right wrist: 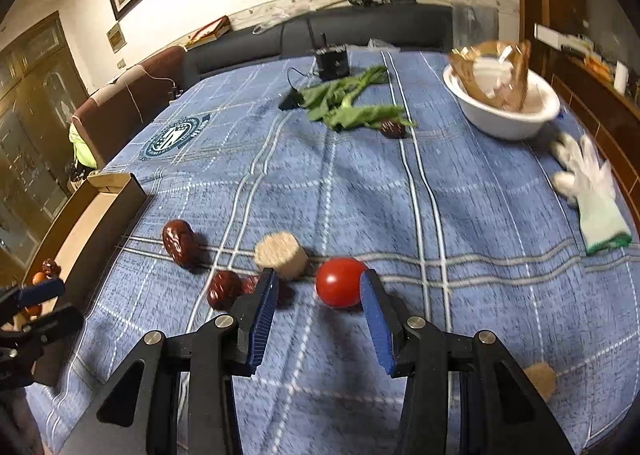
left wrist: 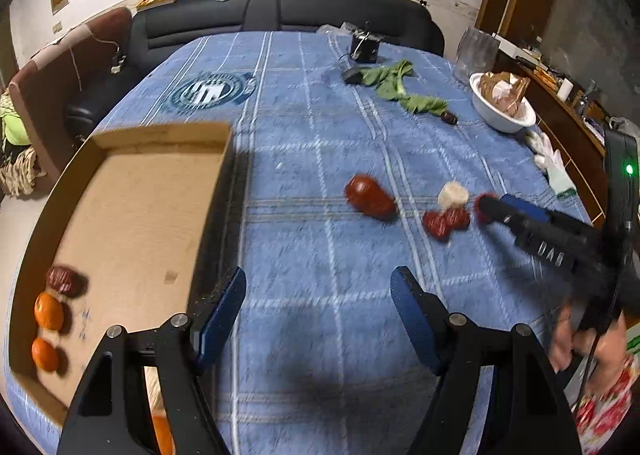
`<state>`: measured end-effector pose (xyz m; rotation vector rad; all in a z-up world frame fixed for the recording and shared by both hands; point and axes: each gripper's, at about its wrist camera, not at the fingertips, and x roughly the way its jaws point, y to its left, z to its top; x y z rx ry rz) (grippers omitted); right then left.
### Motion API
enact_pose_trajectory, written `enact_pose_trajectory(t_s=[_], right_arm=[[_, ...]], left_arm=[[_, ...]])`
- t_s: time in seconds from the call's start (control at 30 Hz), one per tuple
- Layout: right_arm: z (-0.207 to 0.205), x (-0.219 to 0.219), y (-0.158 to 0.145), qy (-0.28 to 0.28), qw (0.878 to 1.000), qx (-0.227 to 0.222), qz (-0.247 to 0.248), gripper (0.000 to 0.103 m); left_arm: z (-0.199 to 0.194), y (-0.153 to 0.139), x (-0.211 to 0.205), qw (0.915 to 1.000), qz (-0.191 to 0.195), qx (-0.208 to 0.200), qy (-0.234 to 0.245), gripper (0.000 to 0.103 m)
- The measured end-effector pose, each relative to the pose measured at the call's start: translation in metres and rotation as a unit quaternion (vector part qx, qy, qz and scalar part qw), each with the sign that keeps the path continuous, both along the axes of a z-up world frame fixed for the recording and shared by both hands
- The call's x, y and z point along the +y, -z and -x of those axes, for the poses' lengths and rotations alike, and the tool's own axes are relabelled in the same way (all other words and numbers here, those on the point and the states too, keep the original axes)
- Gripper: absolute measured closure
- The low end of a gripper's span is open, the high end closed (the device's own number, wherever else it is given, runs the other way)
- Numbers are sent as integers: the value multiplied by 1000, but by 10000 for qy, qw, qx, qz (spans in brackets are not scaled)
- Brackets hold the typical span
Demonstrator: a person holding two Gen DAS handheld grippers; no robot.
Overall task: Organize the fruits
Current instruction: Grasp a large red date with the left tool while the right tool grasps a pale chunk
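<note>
Surface (right wrist: pixel 480 215) draped in a blue plaid cloth, with a dark sofa (left wrist: pixel 280 11) behind it. Cardboard tray (left wrist: pixel 132 191) at the left edge, holding two oranges (left wrist: pixel 48 311) and one red date (left wrist: pixel 64 281). Left tool (left wrist: pixel 318 297) spread, nothing between its pads. Right tool (right wrist: pixel 318 295) spread around a tomato (right wrist: pixel 340 282), the pads apparently not pressing it. Loose dates (right wrist: pixel 180 243) and a cork-like block (right wrist: pixel 280 253) lie just beside the tomato; white bowl (right wrist: pixel 512 115) at far right.

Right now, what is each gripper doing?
Left gripper: open, holding nothing.
Right gripper: open around the tomato, not gripping it yet.
</note>
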<state>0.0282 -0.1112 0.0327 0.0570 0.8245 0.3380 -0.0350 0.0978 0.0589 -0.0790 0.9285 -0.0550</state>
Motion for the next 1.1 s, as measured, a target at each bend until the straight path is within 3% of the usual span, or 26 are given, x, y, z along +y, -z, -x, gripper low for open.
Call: enact_pose_trajectory(t_s=[0.23,0.47,0.57,0.73,0.8,1.03,1.1], right_arm=[[-14,40,-2,-461,9988,-150,95,56],[-25,43,11,-227,9977,-72,638,56],[-28,49,22,-255,9918,-93,1245,56],[-32,25,19,-204,9984,56,522,61],[-31,19,18,-173,9990,65,409,69],[-30,11,16,-154,9997,100,142,74],[-28,12,15,-173,9997,85,139,74]], left_arm=[[-35,14,-8,9993,294,226,-49,29],[-47,26,-18,9994,147,318,-12,29],[-59,32,-22,9993,125,352,6,29],[-79,41,-26,9989,91,451,4,29],[-86,45,-30,9989,30,460,29,29],[-100,52,-51,9984,-493,205,167,29],[-101,53,-54,9982,-542,83,227,38]])
